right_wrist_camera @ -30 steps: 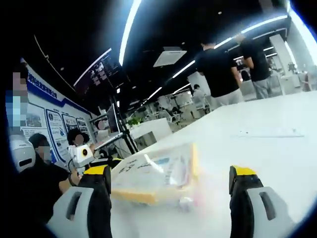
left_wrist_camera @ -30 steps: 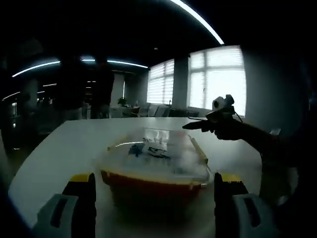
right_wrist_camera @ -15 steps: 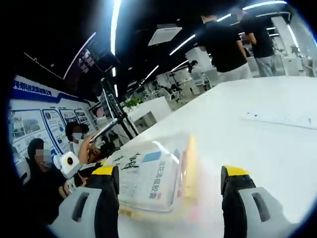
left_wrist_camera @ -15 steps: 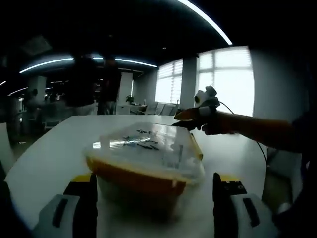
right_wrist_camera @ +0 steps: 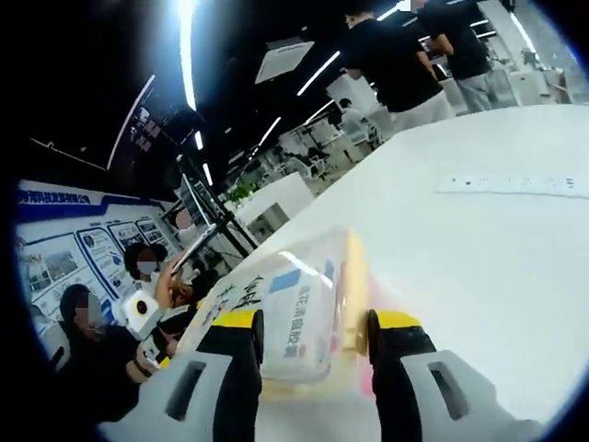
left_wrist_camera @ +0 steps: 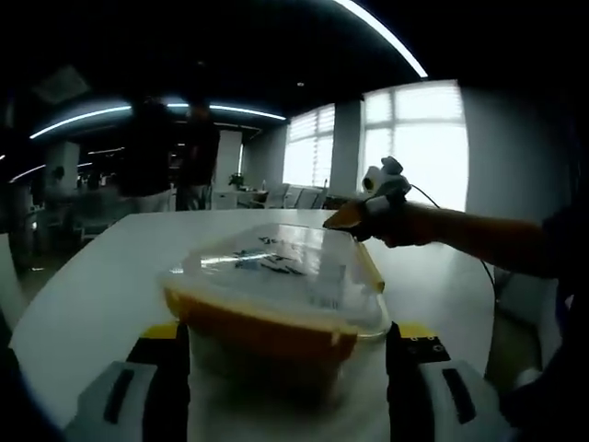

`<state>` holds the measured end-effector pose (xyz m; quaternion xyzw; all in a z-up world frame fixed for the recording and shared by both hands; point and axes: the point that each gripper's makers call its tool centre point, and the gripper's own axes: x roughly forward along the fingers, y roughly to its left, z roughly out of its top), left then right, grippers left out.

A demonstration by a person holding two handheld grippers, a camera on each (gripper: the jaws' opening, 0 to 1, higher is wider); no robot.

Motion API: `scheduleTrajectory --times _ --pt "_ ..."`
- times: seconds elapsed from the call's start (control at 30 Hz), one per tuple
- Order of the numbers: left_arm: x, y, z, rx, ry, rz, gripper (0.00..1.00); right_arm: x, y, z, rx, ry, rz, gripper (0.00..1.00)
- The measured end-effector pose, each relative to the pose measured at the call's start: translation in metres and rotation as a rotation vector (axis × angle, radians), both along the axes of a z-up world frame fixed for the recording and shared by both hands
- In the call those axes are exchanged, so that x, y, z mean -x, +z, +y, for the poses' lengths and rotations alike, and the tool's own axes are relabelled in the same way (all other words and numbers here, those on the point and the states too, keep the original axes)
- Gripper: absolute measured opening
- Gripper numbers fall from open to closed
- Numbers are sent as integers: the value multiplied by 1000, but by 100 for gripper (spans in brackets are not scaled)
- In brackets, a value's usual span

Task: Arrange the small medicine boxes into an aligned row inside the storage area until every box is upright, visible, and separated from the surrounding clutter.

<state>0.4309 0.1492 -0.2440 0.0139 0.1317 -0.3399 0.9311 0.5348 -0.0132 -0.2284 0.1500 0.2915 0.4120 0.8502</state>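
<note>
The left gripper view looks low and almost level across the white surface [left_wrist_camera: 101,276] towards bright windows [left_wrist_camera: 419,147] at the upper right of the frame, its own jaws rising at the bottom corners. It sits close to a clear-lidded yellow storage box [left_wrist_camera: 276,295] that spreads over the lower centre. The right gripper view is rolled, so the surface [right_wrist_camera: 479,258] slopes up to the right; it faces wall posters [right_wrist_camera: 64,249] at the left and standing people [right_wrist_camera: 396,55] at the top, and is closer still to the box [right_wrist_camera: 294,313], between its jaws. Both views share the box and the surface, seen from differing sides.
</note>
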Motion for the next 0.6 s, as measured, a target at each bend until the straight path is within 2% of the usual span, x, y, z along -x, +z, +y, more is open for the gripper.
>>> scheduleTrajectory --times 0.1,0.27,0.3,0.33,0.4,0.43,0.5,0.6 --pt "-4 0 3 1 -29 2 87 -1 -2 -8 -12 -22 27 31" --pt "-8 0 4 0 -88 5 86 18 -3 -8 -37 -69 45 29" --pt "-7 -1 3 5 -102 19 80 20 -3 -8 -37 -77 45 29" --pt "-9 0 6 12 -113 11 67 23 -3 -12 -34 -98 48 29" --pt "-11 -1 6 21 -127 20 53 26 -3 -16 -39 -121 54 28" --pt "-14 -4 9 -24 -133 -6 47 31 -4 -18 -61 -131 69 27" --pt "-20 -9 11 -116 -153 -58 47 39 -5 -20 -90 -142 85 26" --pt "-28 -9 11 -87 -162 -44 47 42 -5 -23 -131 -183 102 25"
